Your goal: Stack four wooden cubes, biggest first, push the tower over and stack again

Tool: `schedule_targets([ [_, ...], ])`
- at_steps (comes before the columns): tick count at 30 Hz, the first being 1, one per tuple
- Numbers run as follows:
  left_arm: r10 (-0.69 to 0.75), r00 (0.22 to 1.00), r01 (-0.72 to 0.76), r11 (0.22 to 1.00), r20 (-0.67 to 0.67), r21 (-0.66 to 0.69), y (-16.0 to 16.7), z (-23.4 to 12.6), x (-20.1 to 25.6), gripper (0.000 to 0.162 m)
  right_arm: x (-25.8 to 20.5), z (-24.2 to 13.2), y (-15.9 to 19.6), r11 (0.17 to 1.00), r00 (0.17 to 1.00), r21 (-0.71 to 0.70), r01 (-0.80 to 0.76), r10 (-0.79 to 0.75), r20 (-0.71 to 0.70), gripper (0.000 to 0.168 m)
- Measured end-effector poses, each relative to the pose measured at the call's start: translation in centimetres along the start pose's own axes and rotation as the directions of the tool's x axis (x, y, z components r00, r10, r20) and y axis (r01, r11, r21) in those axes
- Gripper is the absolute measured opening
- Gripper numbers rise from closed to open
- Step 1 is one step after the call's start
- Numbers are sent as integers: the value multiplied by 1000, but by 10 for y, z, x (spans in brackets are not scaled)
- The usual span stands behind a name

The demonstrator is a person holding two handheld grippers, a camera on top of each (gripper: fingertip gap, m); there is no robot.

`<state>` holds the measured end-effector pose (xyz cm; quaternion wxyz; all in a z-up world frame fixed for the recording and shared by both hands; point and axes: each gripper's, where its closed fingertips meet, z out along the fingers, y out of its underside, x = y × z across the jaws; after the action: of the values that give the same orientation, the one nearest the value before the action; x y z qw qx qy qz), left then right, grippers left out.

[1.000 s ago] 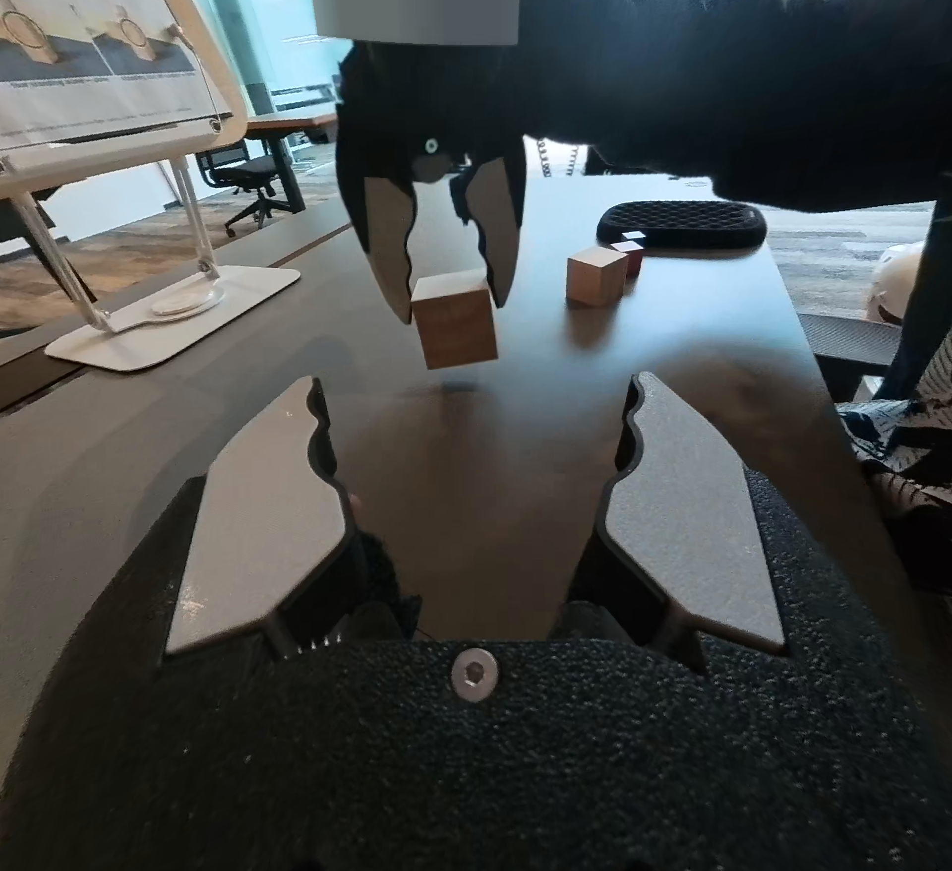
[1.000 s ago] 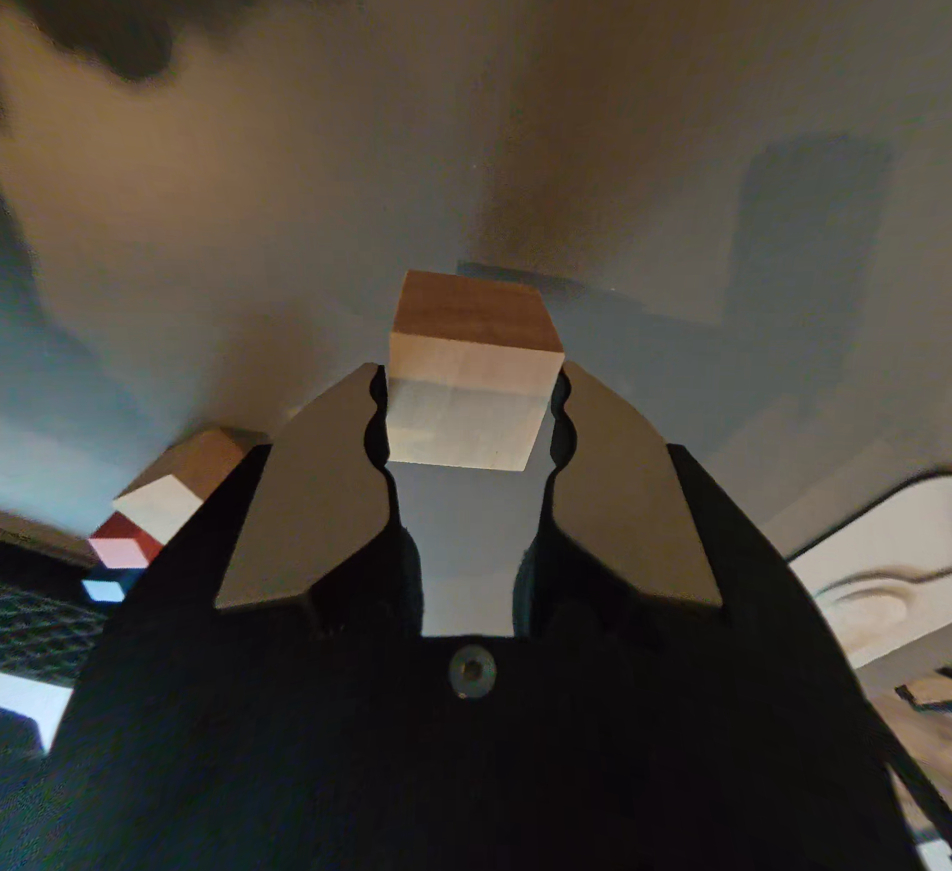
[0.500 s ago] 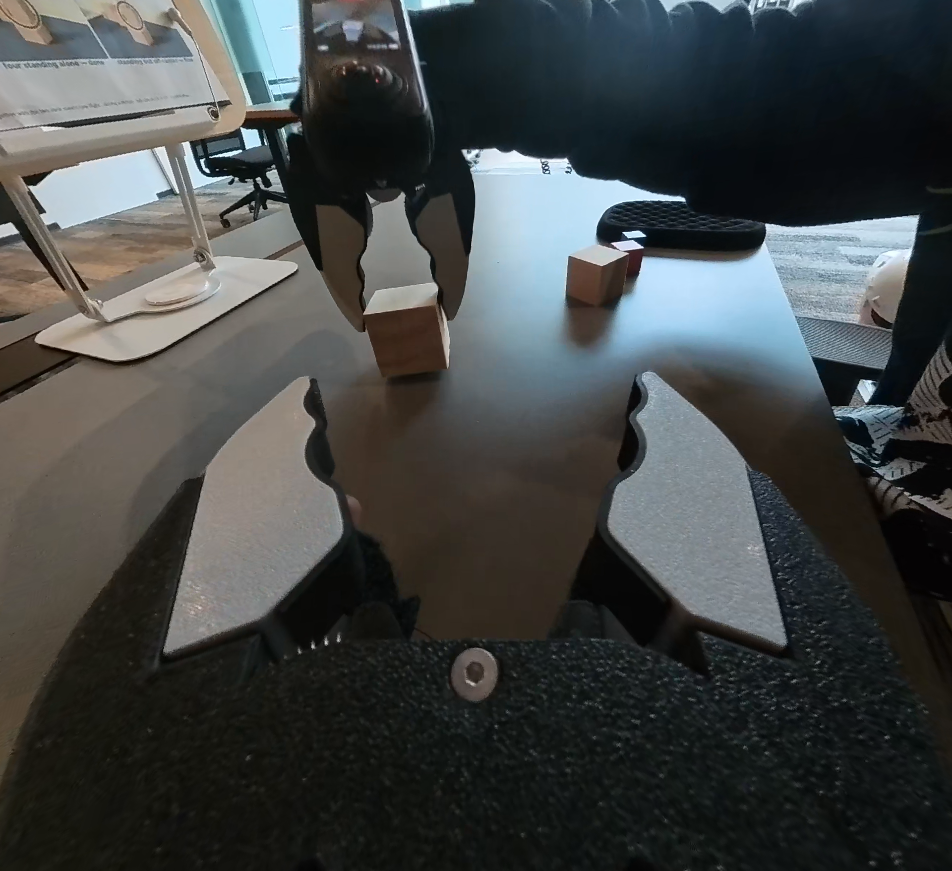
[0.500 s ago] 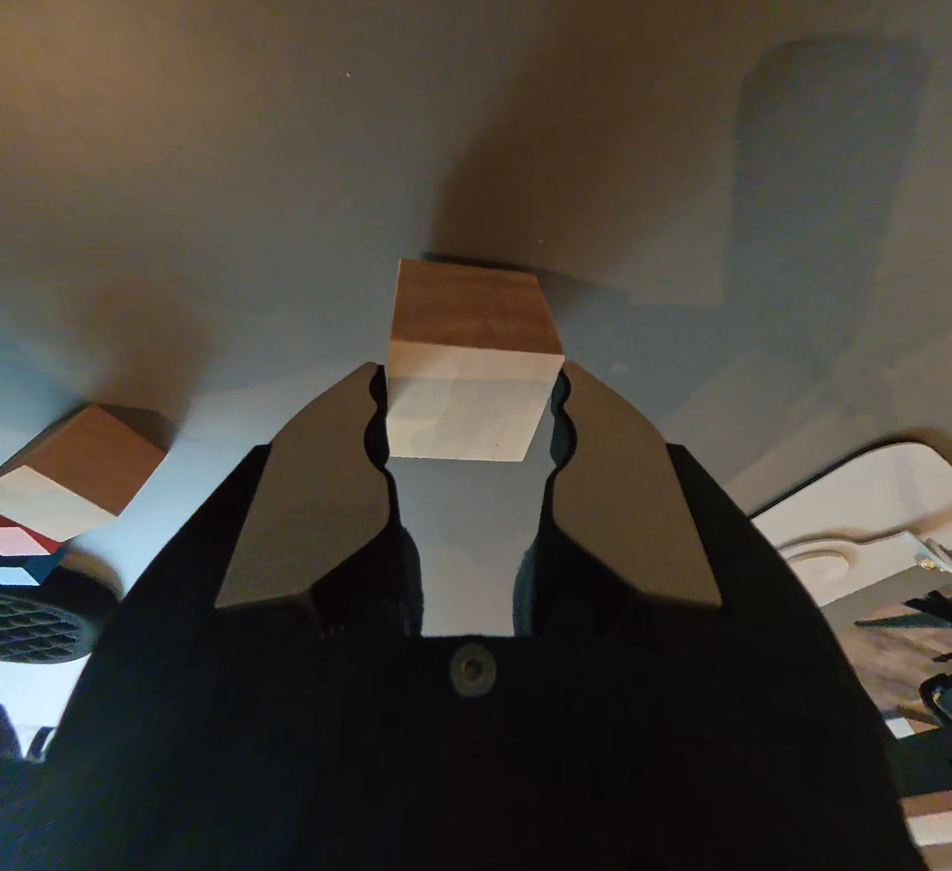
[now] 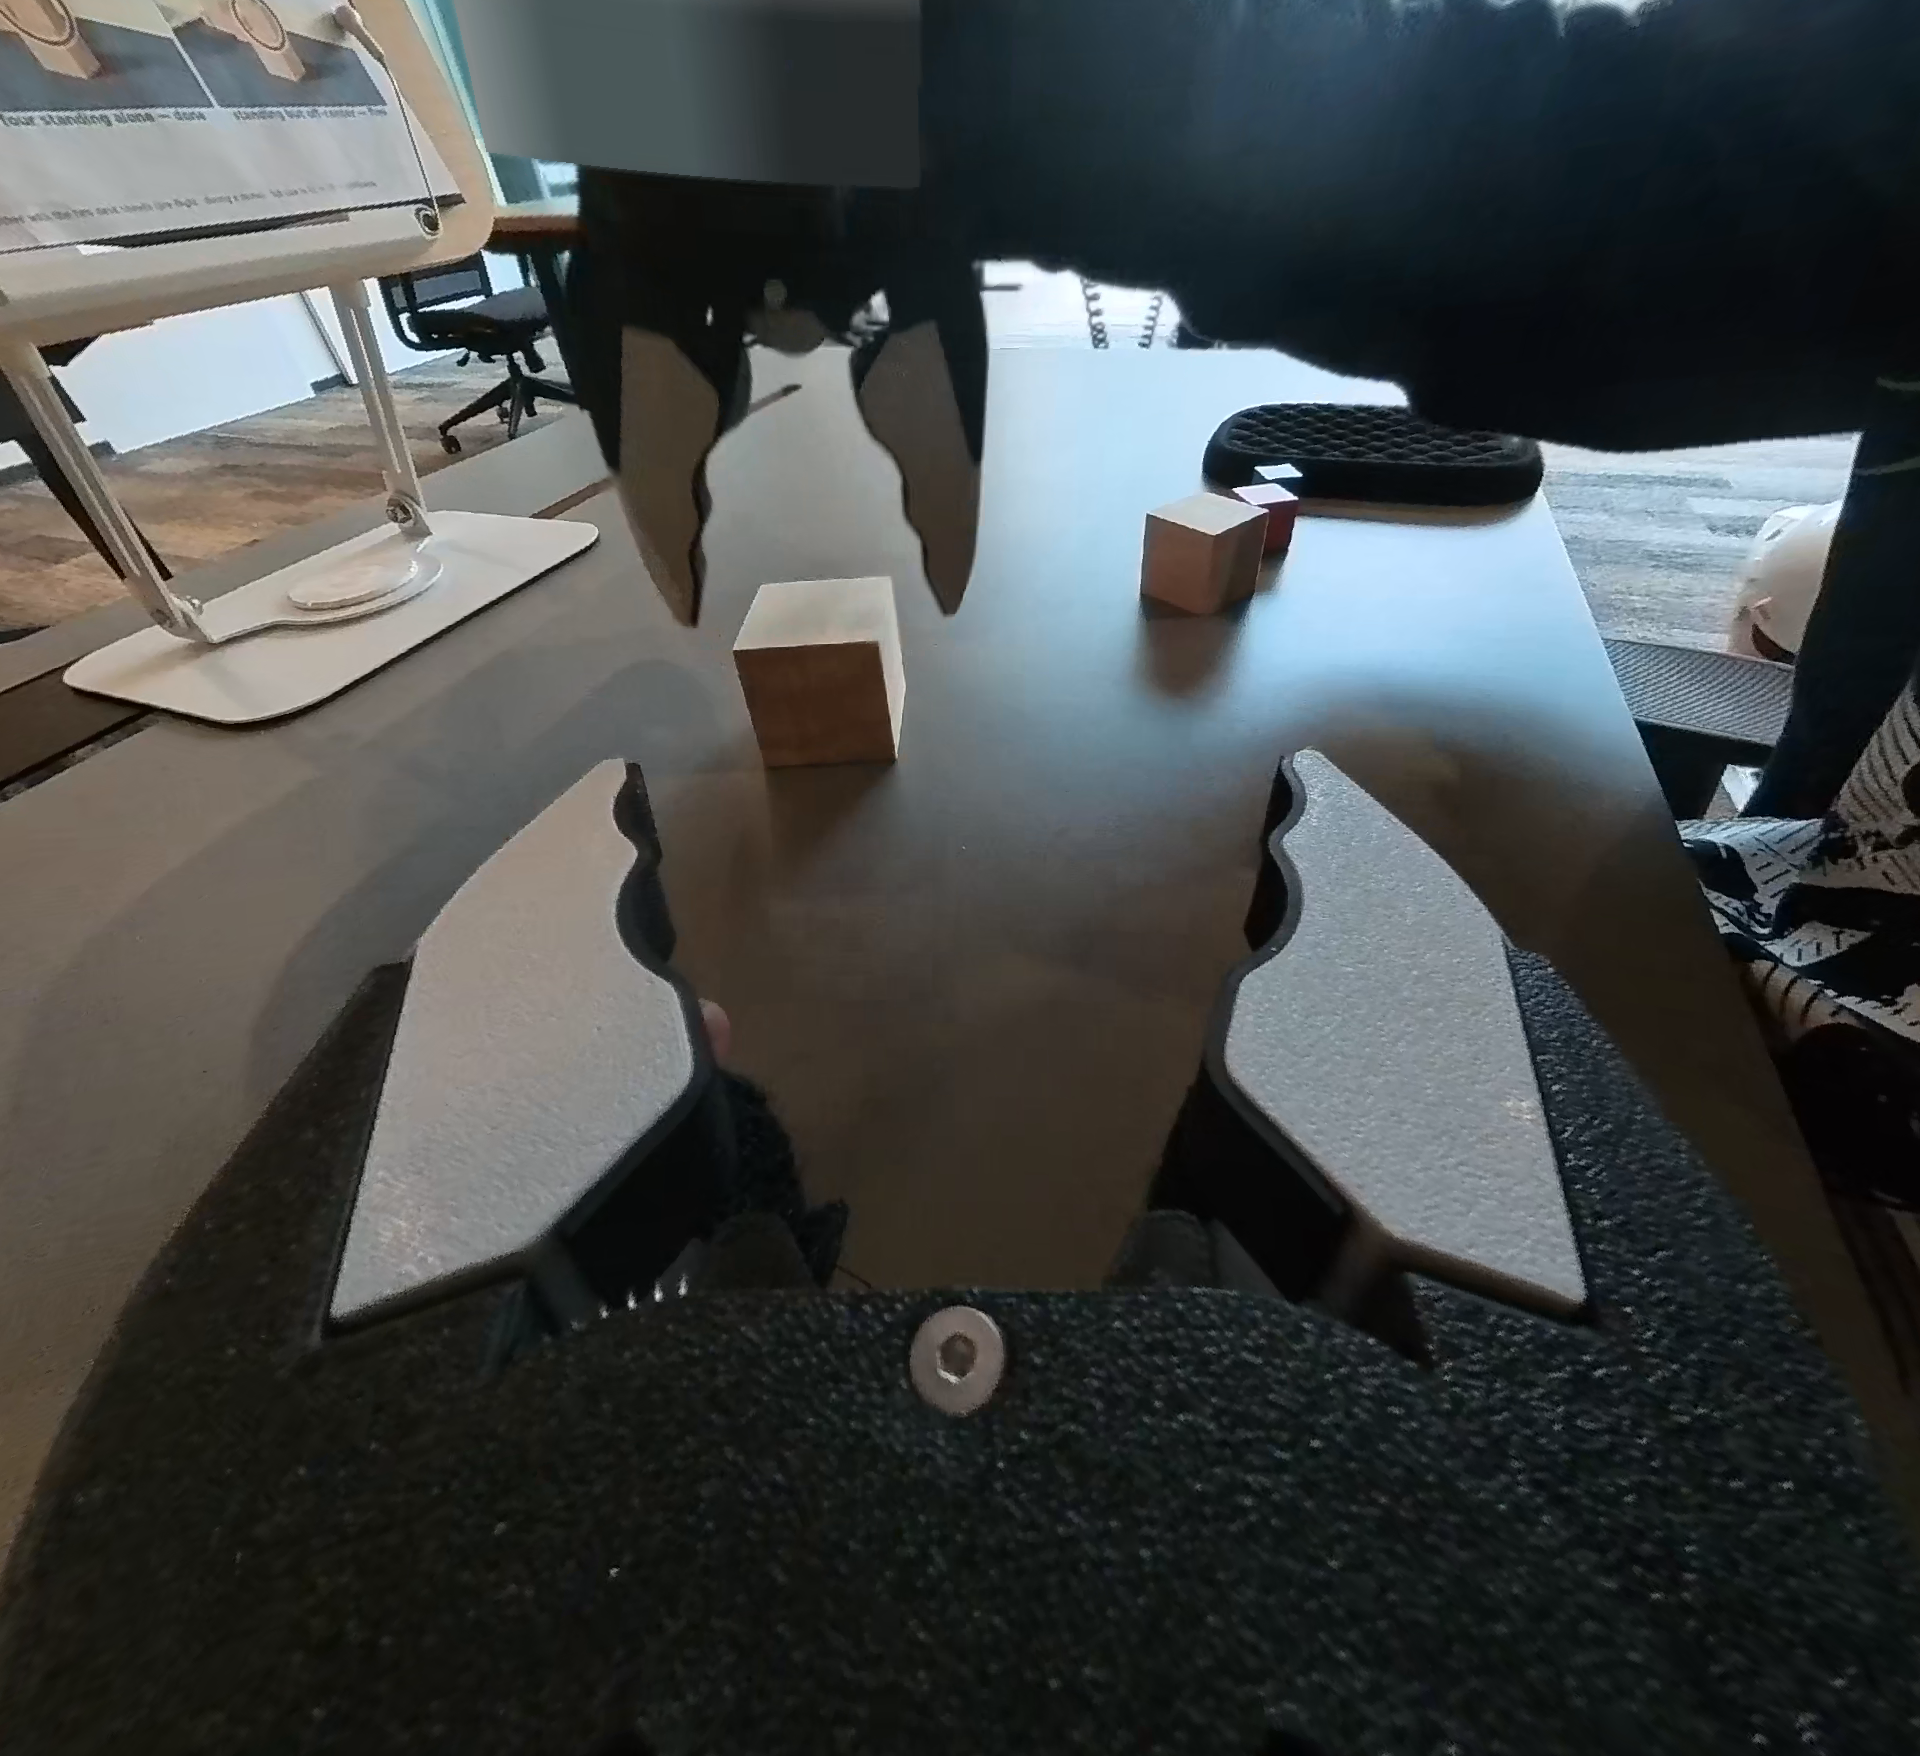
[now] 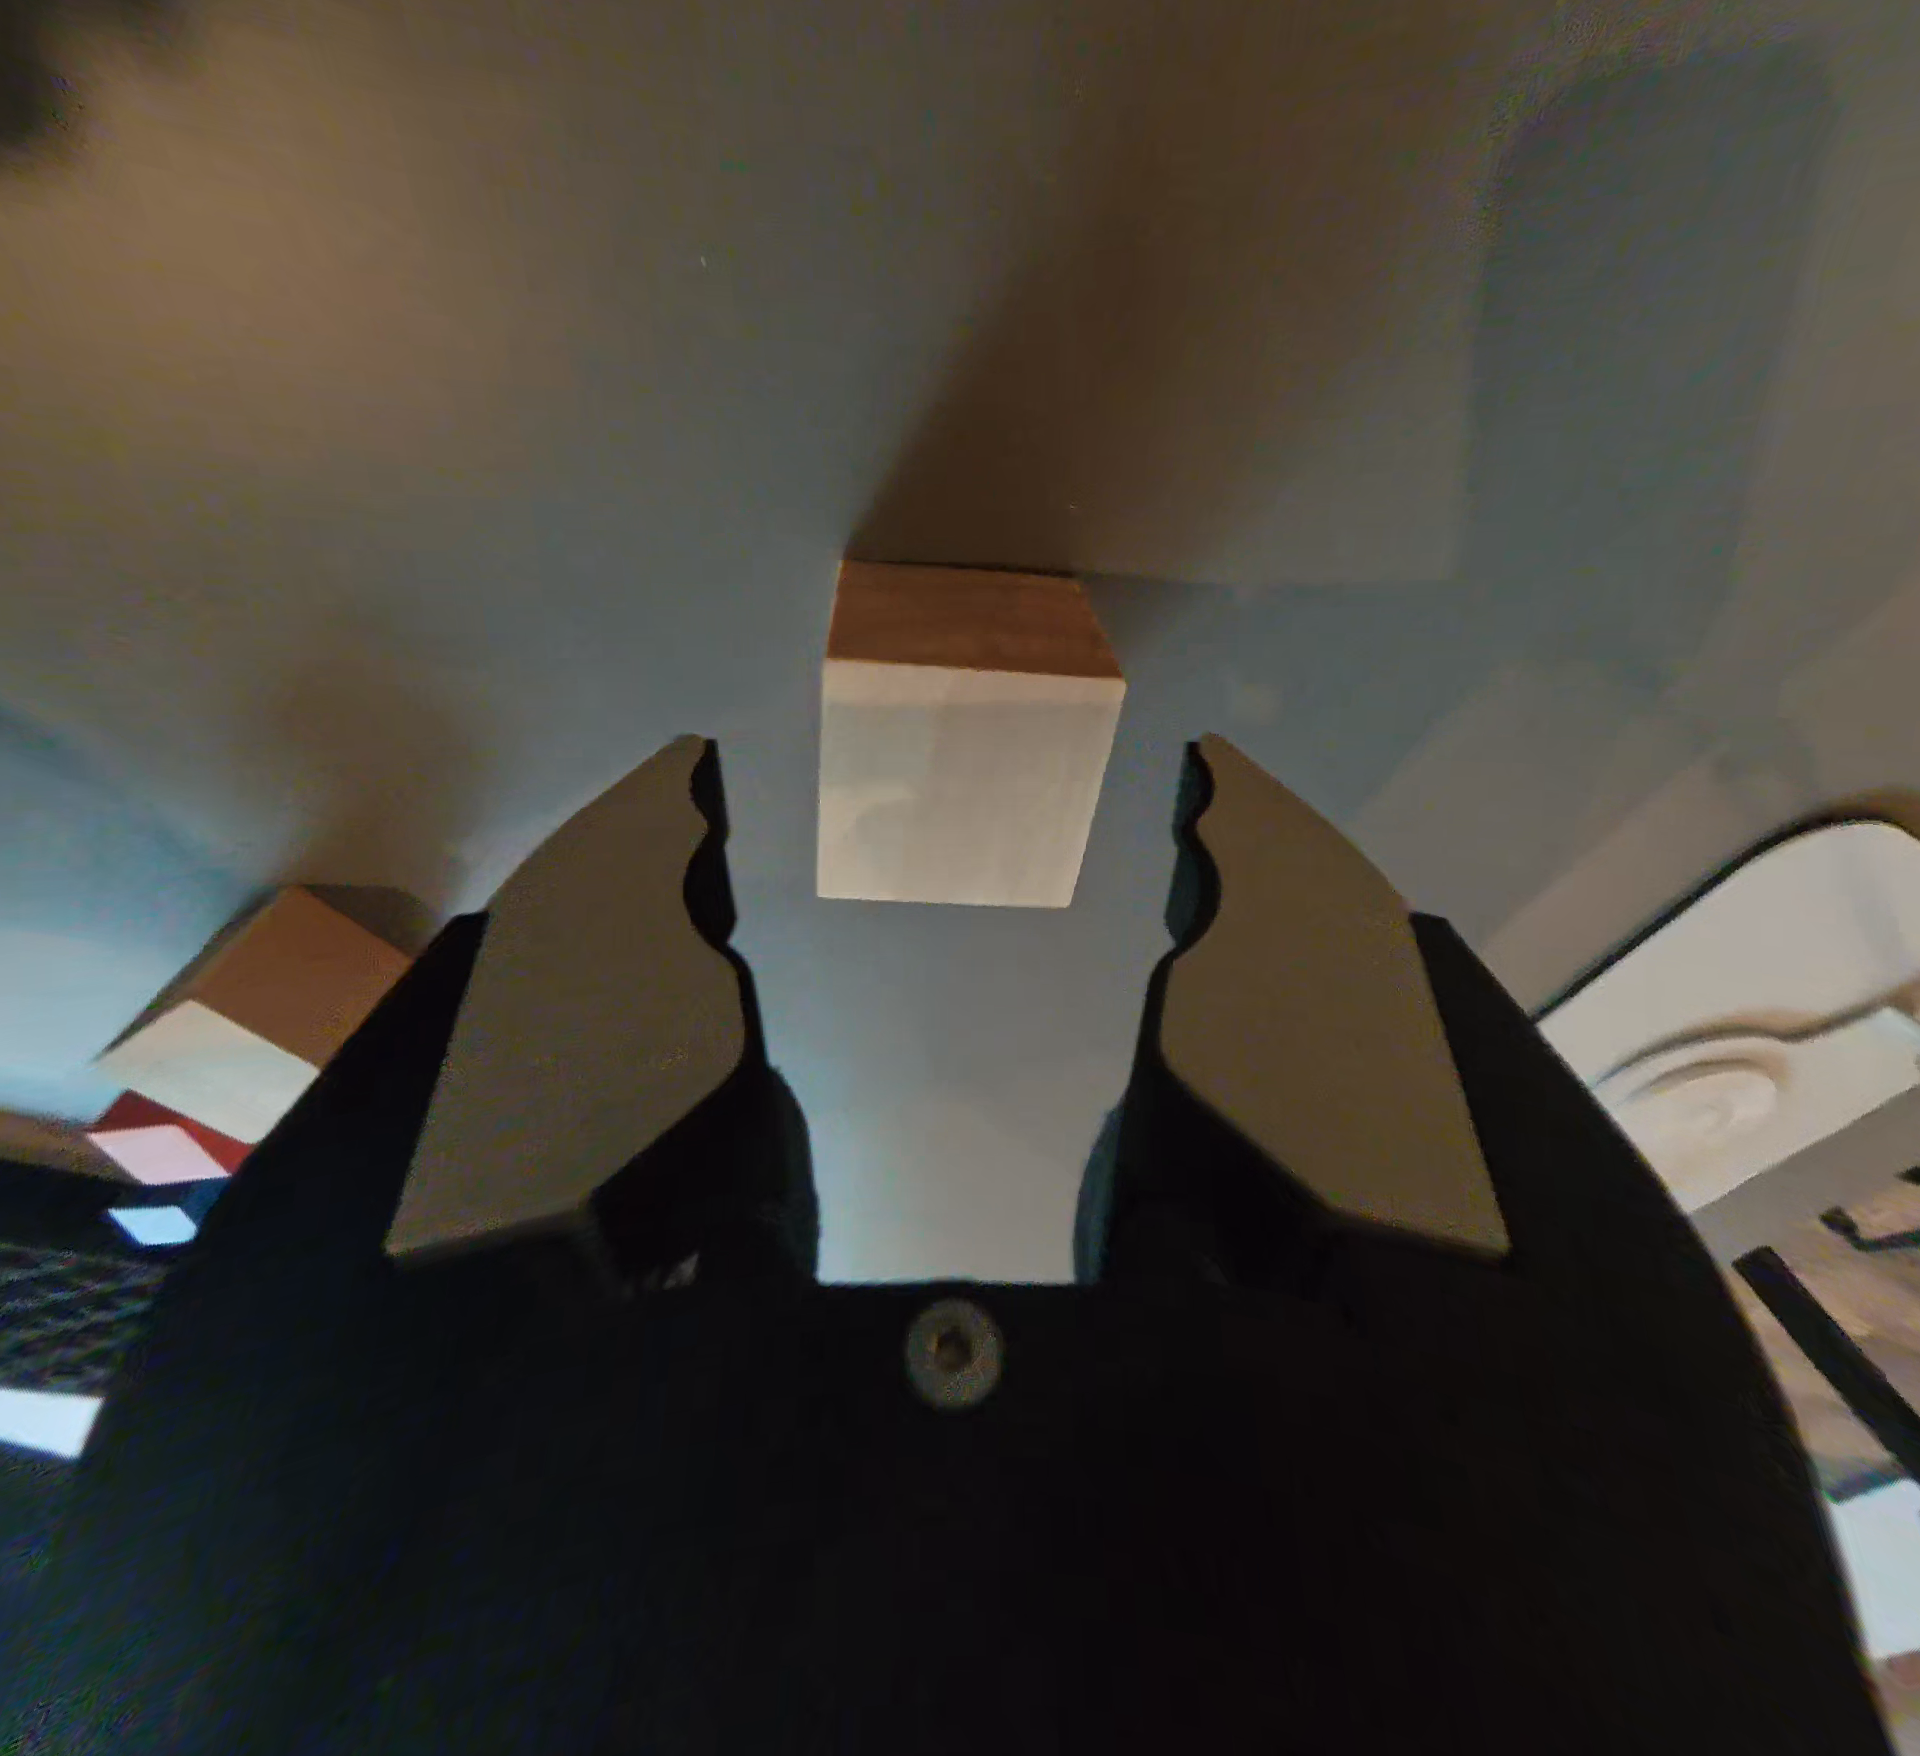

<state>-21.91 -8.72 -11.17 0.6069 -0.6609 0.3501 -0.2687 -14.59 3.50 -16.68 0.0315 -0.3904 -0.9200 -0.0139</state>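
Note:
The biggest wooden cube [image 5: 821, 672] stands alone on the dark table [image 5: 987, 927]; it also shows in the right wrist view [image 6: 966, 750]. My right gripper [image 5: 821, 600] hangs open just above it, fingers spread to either side, touching nothing; in its own view its open jaws [image 6: 951, 750] frame the cube. A smaller wooden cube [image 5: 1200, 553] and a small red cube [image 5: 1270, 511] sit at the back right, seen too in the right wrist view [image 6: 260, 1010] [image 6: 156, 1140]. My left gripper [image 5: 956, 802] is open and empty, low over the table nearer me.
A white stand with an instruction sheet [image 5: 322, 605] stands at the left. A black mesh pad [image 5: 1371, 465] lies at the far right, with a tiny white piece [image 5: 1276, 472] on it. The table's right edge [image 5: 1621, 750] borders a chair and patterned cloth.
My right gripper carried the big cube down and left, set it on the table, opened and rose slightly. The left gripper has not moved.

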Motion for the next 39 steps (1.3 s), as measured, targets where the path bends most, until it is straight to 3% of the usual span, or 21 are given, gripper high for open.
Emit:
schedule_targets([
  [4, -5, 1000, 5, 1000, -1, 1, 0, 0, 0, 110, -15, -35, 5, 996, 995, 72, -49, 55, -83, 92],
  [9, -7, 1000, 7, 1000, 4, 0, 0, 0, -1, 109, -74, -60, 30, 994, 993, 93, -51, 61, -103, 86],
  [16, -4, 1000, 4, 1000, 2, -10, 2, 1, -1, 109, -162, -31, 70, 978, 978, 22, -209, 208, 20, 87],
  [25, -16, 1000, 16, 1000, 9, 0, 1, 0, -3, 108, -177, 1, 91, 976, 976, 17, -217, 216, 10, 81],
  [29, -27, 1000, 27, 1000, 11, 5, 0, -1, -4, 108, -176, 5, 85, 991, 993, 69, -115, 114, 15, 72],
  [39, -68, 998, 68, 997, 15, 35, -3, -4, -8, 108, -177, 11, 86, 991, 988, 6, 136, -136, 78, 57],
])
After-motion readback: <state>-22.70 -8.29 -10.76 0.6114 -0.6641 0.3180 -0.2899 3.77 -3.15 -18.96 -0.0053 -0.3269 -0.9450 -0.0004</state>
